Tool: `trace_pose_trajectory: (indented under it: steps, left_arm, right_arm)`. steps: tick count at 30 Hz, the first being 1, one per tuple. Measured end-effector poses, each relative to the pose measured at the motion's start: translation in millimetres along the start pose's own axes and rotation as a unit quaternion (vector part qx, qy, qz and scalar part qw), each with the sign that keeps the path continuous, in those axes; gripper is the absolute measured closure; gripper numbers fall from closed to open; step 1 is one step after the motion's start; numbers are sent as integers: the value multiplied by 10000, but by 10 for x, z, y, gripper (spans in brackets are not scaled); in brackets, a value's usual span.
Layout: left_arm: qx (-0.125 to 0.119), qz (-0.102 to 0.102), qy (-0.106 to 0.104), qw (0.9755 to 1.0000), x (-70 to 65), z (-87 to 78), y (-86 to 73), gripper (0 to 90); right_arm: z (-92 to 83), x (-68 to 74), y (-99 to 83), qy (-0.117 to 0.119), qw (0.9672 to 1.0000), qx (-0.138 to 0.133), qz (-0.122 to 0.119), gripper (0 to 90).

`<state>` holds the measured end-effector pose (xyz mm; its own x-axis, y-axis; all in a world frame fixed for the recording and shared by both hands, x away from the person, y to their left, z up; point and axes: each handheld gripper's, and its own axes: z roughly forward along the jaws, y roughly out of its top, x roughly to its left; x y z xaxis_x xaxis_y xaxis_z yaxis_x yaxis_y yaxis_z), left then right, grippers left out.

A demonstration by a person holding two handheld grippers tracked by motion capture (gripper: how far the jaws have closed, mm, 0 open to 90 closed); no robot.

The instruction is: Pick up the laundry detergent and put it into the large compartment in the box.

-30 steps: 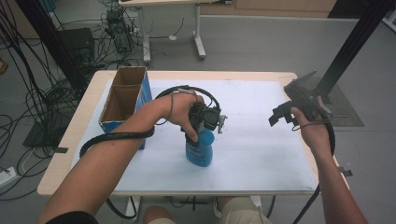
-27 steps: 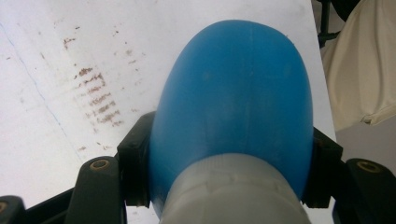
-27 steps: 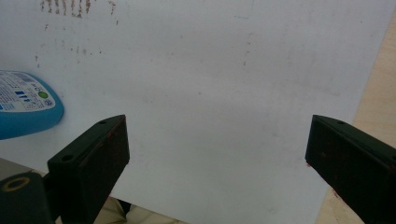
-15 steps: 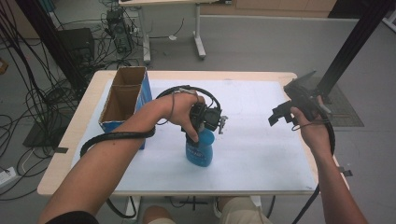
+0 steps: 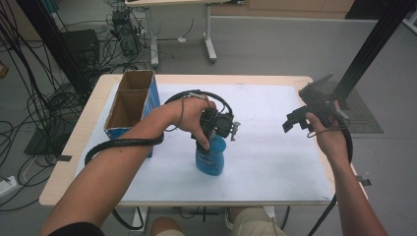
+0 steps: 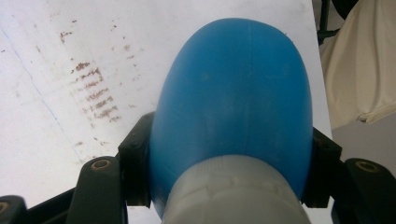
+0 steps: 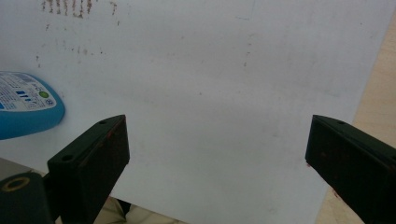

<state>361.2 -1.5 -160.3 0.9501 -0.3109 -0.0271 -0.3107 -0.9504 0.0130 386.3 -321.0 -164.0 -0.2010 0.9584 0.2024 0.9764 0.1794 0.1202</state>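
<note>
Bottle (image 5: pixel 210 158), blue, stands upright near the front middle of the white surface (image 5: pixel 275 162), with the left tongs (image 5: pixel 209 140) clamped on its shoulder from above. Right of the bottle, well apart, the right tongs (image 5: pixel 293 119) hang spread and empty. Left of and behind it sits a cardboard box (image 5: pixel 129 105).
</note>
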Motion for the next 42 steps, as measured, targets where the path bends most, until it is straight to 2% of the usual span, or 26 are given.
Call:
trace_pose_trajectory:
  steps: [10,14,22,26,30,33,35,37,40,41,42]
  left_arm:
    - [0,-63,-12,10000,3,-2,10,369]
    - [7,-175,-37,9998,14,-2,11,369]
    - [64,-554,-110,9984,55,-23,27,370]
    - [43,-847,-95,9963,74,-76,10,371]
    - [-19,-1185,-150,9928,107,-171,-27,371]
    - [-84,-1462,-141,9891,116,-261,-59,371]
    - [-69,-1707,-130,9852,130,-341,-67,371]
    - [-37,-1838,-93,9829,131,-409,-66,372]
    - [22,-2133,-26,9770,143,-545,-66,372]
    - [20,-2298,-1,9732,151,-602,-83,372]
    - [48,-2387,-8,9711,166,-641,-87,372]
  right_arm:
    - [16,12,14,-16,10000,22,-24,61]
    - [26,30,24,-25,10000,40,-26,61]
    - [41,48,34,-52,10000,47,-45,61]
    - [46,48,34,-53,10000,47,-46,61]
    - [49,49,43,-59,10000,60,-45,61]
    - [53,58,54,-66,9999,71,-60,61]
    - [57,64,59,-56,9999,75,-64,61]
    - [59,78,66,-67,9999,84,-85,61]
    - [60,84,73,-68,9999,84,-89,61]
    - [62,82,73,-72,9999,78,-113,61]
    - [61,85,81,-69,9999,90,-101,61]
